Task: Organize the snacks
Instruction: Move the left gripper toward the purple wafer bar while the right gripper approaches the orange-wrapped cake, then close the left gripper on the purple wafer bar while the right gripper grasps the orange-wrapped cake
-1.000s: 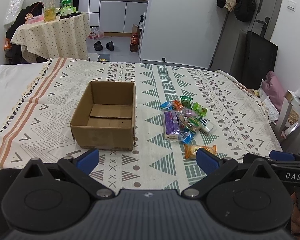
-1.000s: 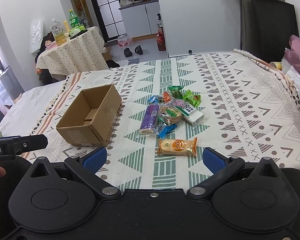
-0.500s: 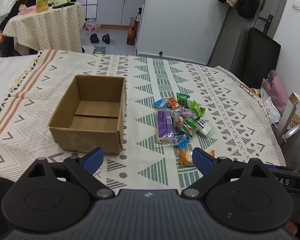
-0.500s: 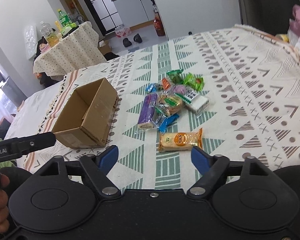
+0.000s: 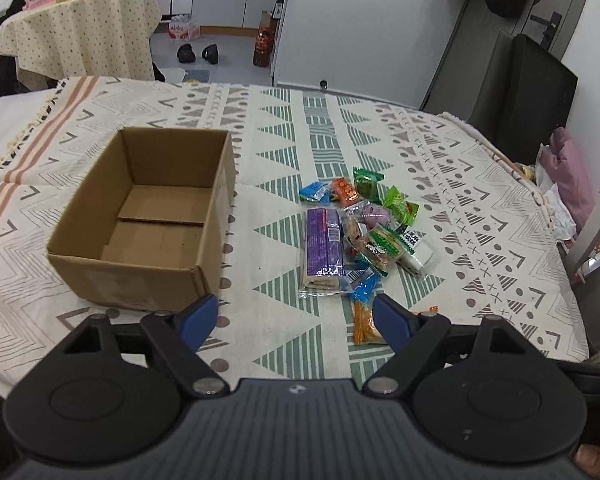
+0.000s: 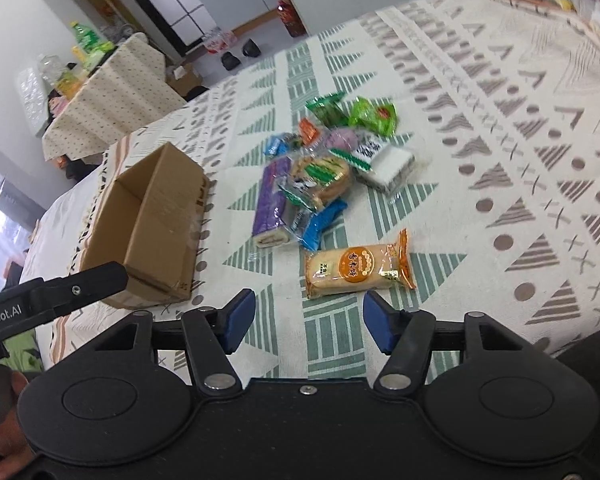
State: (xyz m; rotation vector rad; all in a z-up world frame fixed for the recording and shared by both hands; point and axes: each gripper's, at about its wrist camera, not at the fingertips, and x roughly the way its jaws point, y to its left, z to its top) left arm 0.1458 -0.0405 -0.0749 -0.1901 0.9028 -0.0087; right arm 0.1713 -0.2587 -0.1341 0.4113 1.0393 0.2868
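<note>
An open cardboard box (image 5: 148, 216) (image 6: 152, 220) stands empty on the patterned cloth. To its right lies a pile of wrapped snacks (image 5: 364, 228) (image 6: 324, 168), among them a long purple pack (image 5: 322, 244) (image 6: 274, 200). An orange rice-cracker pack (image 6: 358, 270) (image 5: 364, 322) lies nearest, apart from the pile. My right gripper (image 6: 306, 320) is open just short of that orange pack. My left gripper (image 5: 296, 316) is open between the box's near corner and the orange pack, holding nothing.
The patterned cloth (image 5: 340, 140) covers a bed-like surface. A side table with bottles (image 5: 76, 28) stands far left. Shoes (image 5: 198, 53) lie on the floor beyond. A dark chair (image 5: 528, 92) and pink cushion (image 5: 572, 184) are at the right. The left gripper's handle (image 6: 52, 298) shows in the right wrist view.
Both grippers have moved forward and lower toward the snacks. Both pairs of fingers have narrowed somewhat. The orange pack is now close in front of my right gripper.
</note>
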